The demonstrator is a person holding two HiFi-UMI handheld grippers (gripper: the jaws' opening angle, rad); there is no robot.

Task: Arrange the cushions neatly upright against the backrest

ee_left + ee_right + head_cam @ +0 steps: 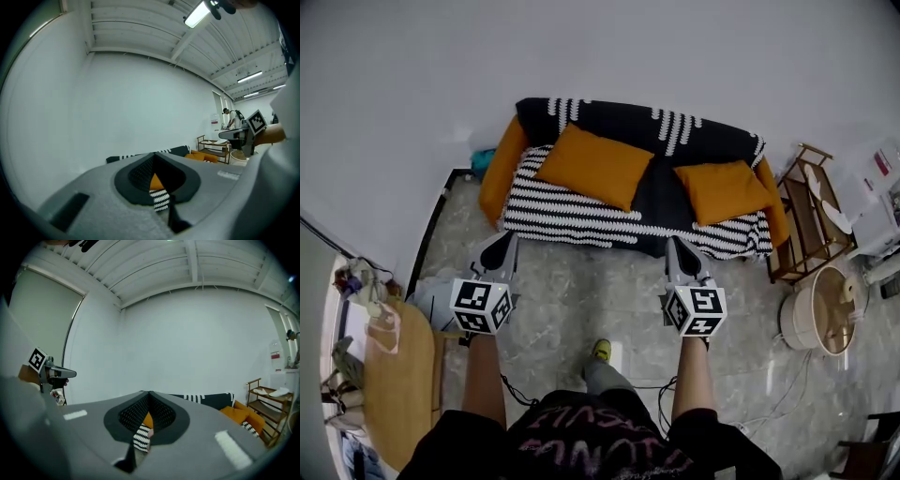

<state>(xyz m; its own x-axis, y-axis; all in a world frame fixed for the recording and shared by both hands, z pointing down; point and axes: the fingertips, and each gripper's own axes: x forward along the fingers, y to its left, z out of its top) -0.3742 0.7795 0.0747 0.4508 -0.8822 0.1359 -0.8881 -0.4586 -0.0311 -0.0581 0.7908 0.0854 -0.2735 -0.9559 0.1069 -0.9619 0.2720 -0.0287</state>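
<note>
Two orange cushions lie on a sofa with a black and white striped cover [581, 220]. The larger cushion [593, 166] lies tilted on the left half of the seat, and the smaller cushion [724, 190] lies flat on the right half. The black backrest [619, 127] runs behind them. My left gripper [500, 246] hangs over the floor just short of the sofa's front edge, shut and empty. My right gripper [677, 246] is level with it, facing the middle of the sofa, also shut and empty. In the right gripper view the smaller cushion [239, 413] shows at the right.
A wooden shelf rack [806, 211] stands at the sofa's right end, with a round wooden tub [820, 309] in front of it. A wooden table [389, 375] with clutter is at the left. Cables trail on the stone floor by my shoe [601, 351].
</note>
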